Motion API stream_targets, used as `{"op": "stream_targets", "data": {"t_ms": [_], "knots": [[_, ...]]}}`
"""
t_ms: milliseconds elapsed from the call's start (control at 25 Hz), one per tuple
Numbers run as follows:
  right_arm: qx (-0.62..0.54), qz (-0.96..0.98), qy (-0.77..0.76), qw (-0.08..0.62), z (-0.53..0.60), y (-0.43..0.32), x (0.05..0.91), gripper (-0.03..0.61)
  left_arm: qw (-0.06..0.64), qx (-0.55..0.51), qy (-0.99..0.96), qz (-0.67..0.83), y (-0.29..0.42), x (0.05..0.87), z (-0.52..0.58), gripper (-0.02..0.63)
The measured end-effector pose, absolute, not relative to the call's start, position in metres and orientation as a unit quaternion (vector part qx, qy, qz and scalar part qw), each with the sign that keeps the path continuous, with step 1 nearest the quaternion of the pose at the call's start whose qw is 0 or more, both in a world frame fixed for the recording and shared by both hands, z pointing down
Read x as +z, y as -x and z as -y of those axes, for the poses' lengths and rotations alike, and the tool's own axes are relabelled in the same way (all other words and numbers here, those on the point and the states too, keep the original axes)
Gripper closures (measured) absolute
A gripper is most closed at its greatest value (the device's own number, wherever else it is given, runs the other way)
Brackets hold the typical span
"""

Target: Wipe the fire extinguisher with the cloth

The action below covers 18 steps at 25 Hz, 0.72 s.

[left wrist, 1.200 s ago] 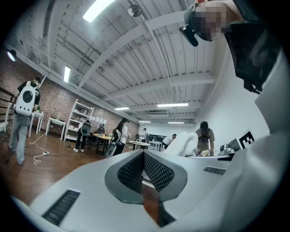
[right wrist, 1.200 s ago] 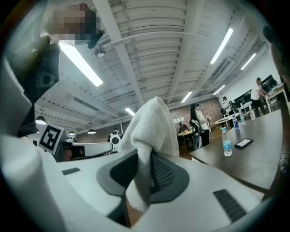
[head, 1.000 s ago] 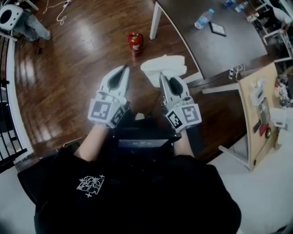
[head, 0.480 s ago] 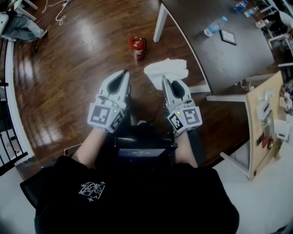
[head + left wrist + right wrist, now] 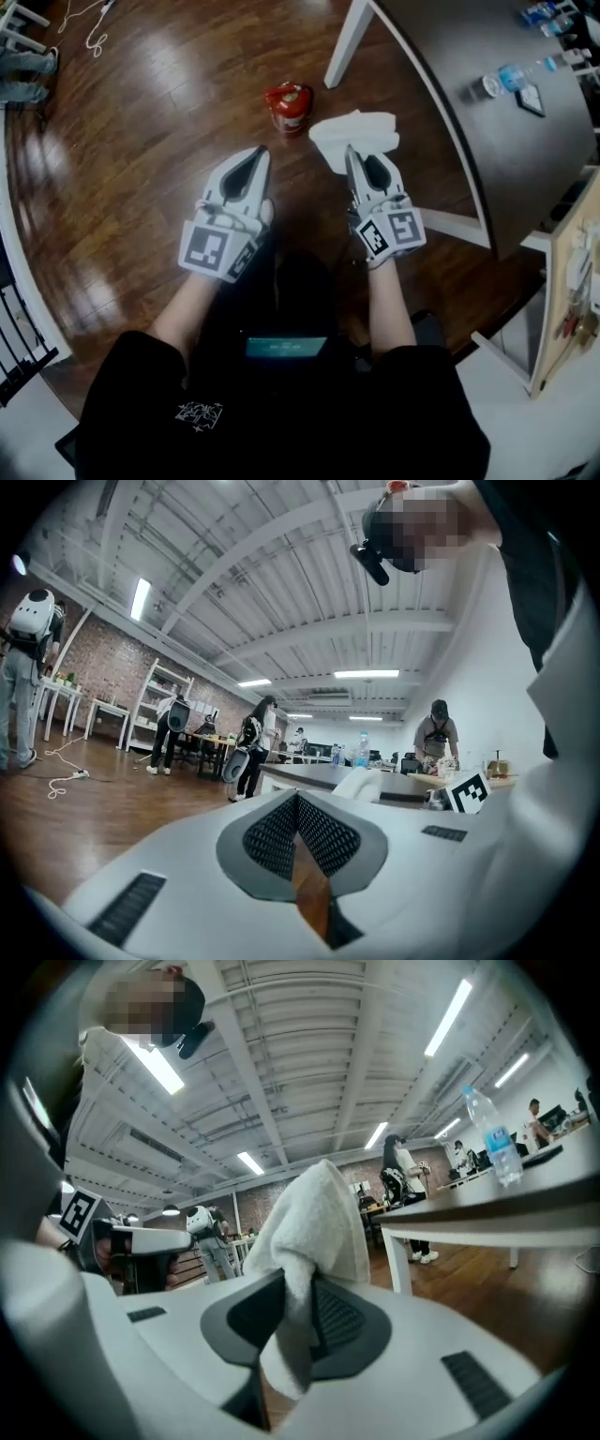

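A small red fire extinguisher [image 5: 287, 106] stands on the wooden floor ahead of me. My right gripper [image 5: 351, 150] is shut on a white cloth [image 5: 353, 137], which spreads out just right of the extinguisher and rises between the dark pads in the right gripper view [image 5: 314, 1232]. My left gripper [image 5: 262, 151] hangs a short way below and left of the extinguisher, shut with nothing between its jaws. In the left gripper view its pads [image 5: 298, 832] meet at a thin seam. The extinguisher does not show in either gripper view.
A dark table [image 5: 487, 103] with a white leg [image 5: 346, 45] stands at the right, with water bottles [image 5: 511, 77] on it. A wooden board [image 5: 570, 291] with tools sits at the far right. Several people stand farther off in the room [image 5: 251, 742].
The view has moved forward: the extinguisher and cloth sit closer under me and the table has slid right. Both grippers hold the same pose, the cloth still clamped.
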State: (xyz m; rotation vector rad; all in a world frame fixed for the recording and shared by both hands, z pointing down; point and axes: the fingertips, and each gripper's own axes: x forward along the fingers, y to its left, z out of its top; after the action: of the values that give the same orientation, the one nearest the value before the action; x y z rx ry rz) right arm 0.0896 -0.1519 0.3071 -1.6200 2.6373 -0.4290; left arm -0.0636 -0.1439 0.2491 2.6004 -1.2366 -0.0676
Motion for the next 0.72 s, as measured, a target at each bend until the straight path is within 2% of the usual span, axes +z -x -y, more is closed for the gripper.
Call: {"op": "stream_targets", "data": {"t_ms": [360, 480, 720], "knots": [[-0.151, -0.856, 0.494, 0.009, 0.301, -0.09, 0.563, 0.491, 0.088, -0.041, -0.899, 0.427, 0.084, 0.452, 0.222, 0.614], [-0.151, -0.862, 0.484, 0.004, 0.345, -0.084, 0.605, 0.492, 0.068, -0.043, -0.897, 0.436, 0.091, 0.49, 0.233, 0.614], [-0.122, -0.862, 0.491, -0.013, 0.391, -0.084, 0.636, 0.492, 0.072, -0.039, -0.894, 0.441, 0.094, 0.524, 0.24, 0.614]]}}
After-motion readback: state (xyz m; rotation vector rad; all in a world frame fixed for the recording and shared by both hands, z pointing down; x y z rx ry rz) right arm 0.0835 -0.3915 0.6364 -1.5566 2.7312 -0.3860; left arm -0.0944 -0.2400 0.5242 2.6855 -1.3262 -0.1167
